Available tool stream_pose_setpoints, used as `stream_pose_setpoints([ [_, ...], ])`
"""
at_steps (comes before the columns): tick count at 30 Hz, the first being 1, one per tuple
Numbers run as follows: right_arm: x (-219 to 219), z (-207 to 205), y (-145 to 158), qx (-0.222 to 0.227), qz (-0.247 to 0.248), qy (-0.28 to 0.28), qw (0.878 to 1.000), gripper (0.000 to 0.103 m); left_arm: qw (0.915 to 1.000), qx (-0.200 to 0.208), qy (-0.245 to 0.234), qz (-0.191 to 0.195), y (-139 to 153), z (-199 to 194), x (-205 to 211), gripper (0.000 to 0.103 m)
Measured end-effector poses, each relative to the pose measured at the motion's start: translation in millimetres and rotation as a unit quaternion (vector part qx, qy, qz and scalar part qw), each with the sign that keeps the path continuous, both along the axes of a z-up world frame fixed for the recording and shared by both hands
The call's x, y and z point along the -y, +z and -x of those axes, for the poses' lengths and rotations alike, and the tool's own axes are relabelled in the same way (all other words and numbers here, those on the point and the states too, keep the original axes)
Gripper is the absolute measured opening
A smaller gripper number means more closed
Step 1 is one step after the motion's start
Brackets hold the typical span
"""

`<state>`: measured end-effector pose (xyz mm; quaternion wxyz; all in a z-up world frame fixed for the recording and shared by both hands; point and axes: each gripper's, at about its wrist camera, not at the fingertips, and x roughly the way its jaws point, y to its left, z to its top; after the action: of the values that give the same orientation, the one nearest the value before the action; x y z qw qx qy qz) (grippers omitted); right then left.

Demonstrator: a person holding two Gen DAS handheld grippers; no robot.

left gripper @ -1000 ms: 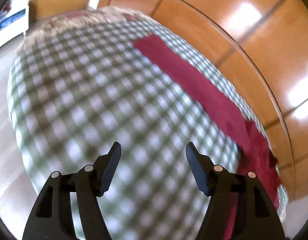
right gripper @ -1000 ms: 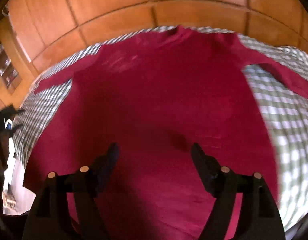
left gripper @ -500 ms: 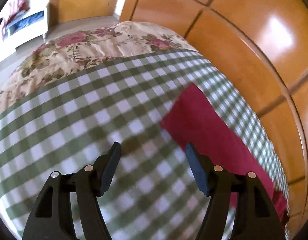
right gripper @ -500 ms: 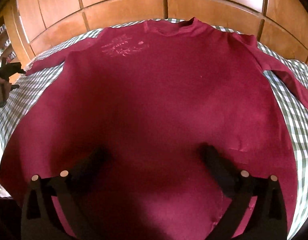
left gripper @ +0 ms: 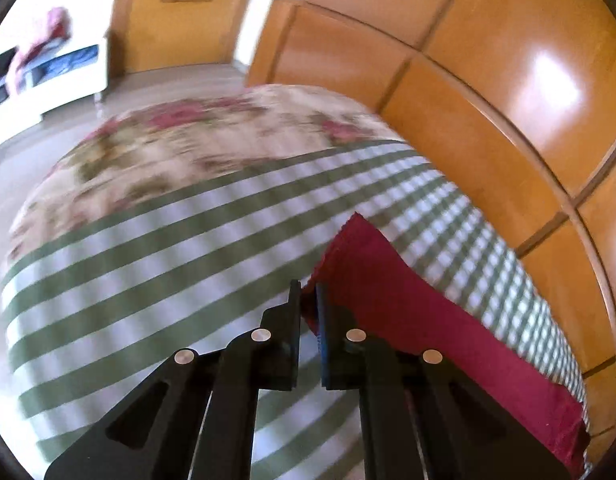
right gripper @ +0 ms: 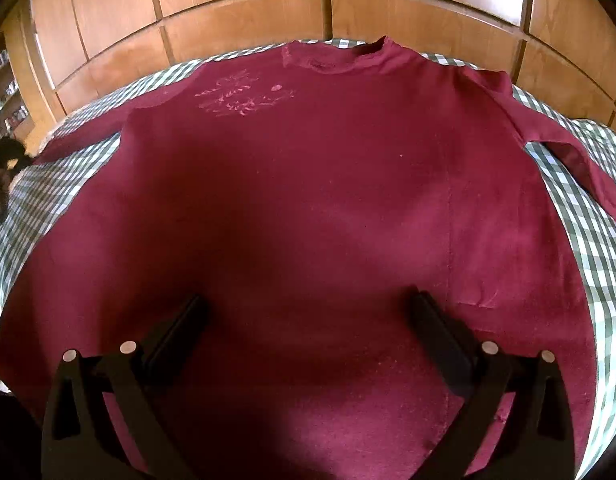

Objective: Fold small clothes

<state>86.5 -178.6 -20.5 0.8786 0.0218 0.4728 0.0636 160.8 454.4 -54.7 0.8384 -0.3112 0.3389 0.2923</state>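
A dark red long-sleeved shirt (right gripper: 308,200) lies flat, front up, on a green-and-white checked cloth (right gripper: 588,232). A faint pink print (right gripper: 239,96) sits near its collar. My right gripper (right gripper: 308,320) is open, hovering over the shirt's lower half. In the left wrist view my left gripper (left gripper: 306,300) is shut on the cuff end of the shirt's left sleeve (left gripper: 388,300), which runs back to the right along the checked cloth (left gripper: 147,264). The left gripper also shows small at the far left of the right wrist view (right gripper: 3,152).
A wooden panelled wall (right gripper: 328,8) runs close behind the shirt's collar and along the sleeve (left gripper: 488,120). A floral bedspread (left gripper: 195,140) lies beyond the checked cloth. White furniture (left gripper: 47,80) stands far off on the floor.
My left gripper has moved to the sleeve end and closed on the cuff. My right gripper has settled lower over the shirt and stays open.
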Motion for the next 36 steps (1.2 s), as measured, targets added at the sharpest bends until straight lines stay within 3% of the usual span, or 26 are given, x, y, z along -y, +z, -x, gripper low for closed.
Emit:
stream_pose_setpoints([
  [3, 2, 1, 0, 0.006, -0.001, 0.001, 1.000, 0.101, 0.9995, -0.030, -0.003, 0.000, -13, 16, 2, 0.008],
  [5, 4, 2, 0, 0.008, -0.003, 0.002, 1.000, 0.101, 0.9992, -0.041, 0.002, -0.003, -9, 23, 10, 0.022],
  [6, 5, 2, 0, 0.009, -0.004, 0.002, 1.000, 0.101, 0.9989, -0.045, 0.008, -0.006, -4, 25, 14, 0.054],
  [7, 5, 2, 0, 0.010, -0.004, 0.002, 1.000, 0.101, 0.9993, -0.031, 0.018, -0.009, 6, 33, 21, 0.077],
  [9, 6, 3, 0, 0.013, -0.004, 0.002, 1.000, 0.101, 0.9998, 0.013, 0.008, -0.010, 22, 42, 41, 0.077],
  [12, 6, 2, 3, 0.005, 0.000, 0.007, 1.000, 0.101, 0.9975, 0.028, -0.063, -0.017, 41, 40, 90, 0.077],
  [15, 18, 1, 16, 0.004, 0.008, -0.006, 1.000, 0.101, 0.9869, 0.049, -0.153, -0.010, 52, 41, 156, 0.077],
  [19, 74, 10, 36, 0.038, 0.023, -0.100, 0.994, 0.101, 0.9582, 0.061, -0.279, -0.018, 50, 49, 262, 0.077],
  [22, 120, 20, 31, 0.013, 0.046, -0.168, 0.985, 0.101, 0.9282, 0.054, -0.367, -0.026, 36, 60, 335, 0.077],
  [25, 146, 43, 15, -0.038, 0.011, -0.166, 0.985, 0.068, 0.9057, 0.031, -0.420, -0.047, 16, 70, 385, 0.077],
  [27, 140, 65, 17, -0.023, 0.019, -0.134, 0.991, 0.051, 0.8957, 0.018, -0.440, -0.064, 3, 78, 405, 0.077],
  [29, 134, 82, 19, -0.022, 0.005, -0.113, 0.993, 0.010, 0.8902, 0.004, -0.448, -0.085, -6, 80, 413, 0.077],
  [32, 130, 94, 21, -0.027, -0.002, -0.099, 0.995, 0.008, 0.8870, -0.028, -0.447, -0.111, -26, 86, 417, 0.079],
  [36, 155, 96, 21, -0.037, -0.057, -0.117, 0.991, 0.016, 0.8835, -0.023, -0.451, -0.125, -26, 96, 411, 0.079],
])
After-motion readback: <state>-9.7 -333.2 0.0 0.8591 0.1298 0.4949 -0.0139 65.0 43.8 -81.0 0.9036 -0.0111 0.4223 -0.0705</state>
